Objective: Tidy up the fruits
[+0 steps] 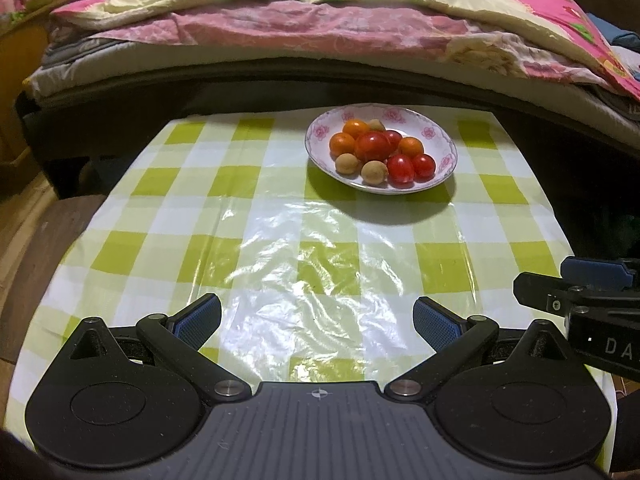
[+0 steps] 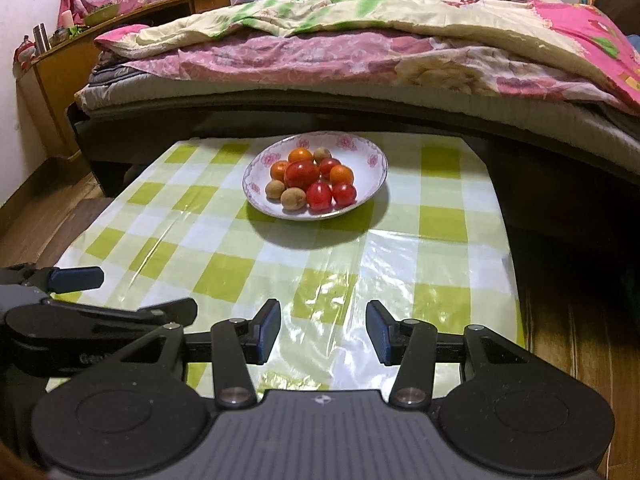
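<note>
A low desk (image 1: 200,216) covered in a glossy green-and-white checked plastic cloth stands just in front of a bed (image 2: 360,64) heaped with pink and cream quilts. Toward the far edge of the desk, a little right of centre in the left wrist view, sits a shallow white plate (image 1: 434,130) with a pink flower pattern on its rim. All the fruit in sight is gathered in it, touching in one loose mound: red tomatoes (image 1: 373,146), one larger than the others, small orange fruits (image 1: 342,144), and a few tan round ones (image 1: 374,170) (possibly longans, though too small to tell). No fruit lies loose on the cloth, so the plate already holds everything together; this arrangement would suit a tidy-up that has gathered the fruit, or equally a mixed pile waiting to be sorted by kind, and the pictures do not settle which. Near the front edge, well apart from the plate, the left hand-held gripper (image 1: 316,320) hovers low with its blue-padded fingers spread wide and nothing between them. The right hand-held gripper (image 2: 323,330) sits just beside it, fingers also parted and empty, though less widely. Both point toward the plate, seemingly held back to keep the whole desk in view.
</note>
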A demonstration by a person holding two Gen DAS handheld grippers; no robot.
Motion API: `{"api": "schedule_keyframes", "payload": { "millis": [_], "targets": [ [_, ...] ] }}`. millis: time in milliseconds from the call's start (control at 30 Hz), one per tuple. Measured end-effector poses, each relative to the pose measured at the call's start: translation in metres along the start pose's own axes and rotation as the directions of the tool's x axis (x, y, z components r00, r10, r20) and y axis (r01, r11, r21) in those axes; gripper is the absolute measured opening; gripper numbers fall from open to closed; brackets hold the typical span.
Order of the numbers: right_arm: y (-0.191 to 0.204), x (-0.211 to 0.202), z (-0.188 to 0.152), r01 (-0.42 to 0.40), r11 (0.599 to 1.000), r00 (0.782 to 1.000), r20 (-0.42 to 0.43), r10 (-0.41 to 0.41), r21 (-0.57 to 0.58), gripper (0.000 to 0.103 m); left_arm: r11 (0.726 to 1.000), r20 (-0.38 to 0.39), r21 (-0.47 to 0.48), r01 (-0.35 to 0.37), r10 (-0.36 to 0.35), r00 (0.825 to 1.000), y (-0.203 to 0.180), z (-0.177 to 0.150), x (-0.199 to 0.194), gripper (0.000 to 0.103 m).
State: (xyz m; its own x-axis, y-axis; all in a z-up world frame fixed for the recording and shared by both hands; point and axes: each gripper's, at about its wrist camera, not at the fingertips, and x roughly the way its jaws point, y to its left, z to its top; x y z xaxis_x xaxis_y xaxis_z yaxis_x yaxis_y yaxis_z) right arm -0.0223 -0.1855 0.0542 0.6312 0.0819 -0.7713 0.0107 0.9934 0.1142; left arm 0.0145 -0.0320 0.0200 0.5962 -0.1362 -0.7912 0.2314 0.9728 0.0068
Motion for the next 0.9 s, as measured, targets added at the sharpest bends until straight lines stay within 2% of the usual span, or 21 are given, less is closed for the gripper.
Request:
{"api": "schedule_keyframes", "payload": {
  "millis": [233,900],
  "targets": [
    [0.004,0.000,-0.006,-0.020,1.000,1.000,-0.022,0.020,0.005,0.050,1.000,-0.013,0.018,0.001,0.000,1.000,-0.002,-0.004,0.000,0.103],
    [0.006,0.005,-0.016,-0.012,1.000,0.997,-0.072,0.013,0.014,0.050,1.000,-0.041,0.031,0.001,0.000,0.999,-0.001,-0.011,0.004,0.103]
  ]
}}
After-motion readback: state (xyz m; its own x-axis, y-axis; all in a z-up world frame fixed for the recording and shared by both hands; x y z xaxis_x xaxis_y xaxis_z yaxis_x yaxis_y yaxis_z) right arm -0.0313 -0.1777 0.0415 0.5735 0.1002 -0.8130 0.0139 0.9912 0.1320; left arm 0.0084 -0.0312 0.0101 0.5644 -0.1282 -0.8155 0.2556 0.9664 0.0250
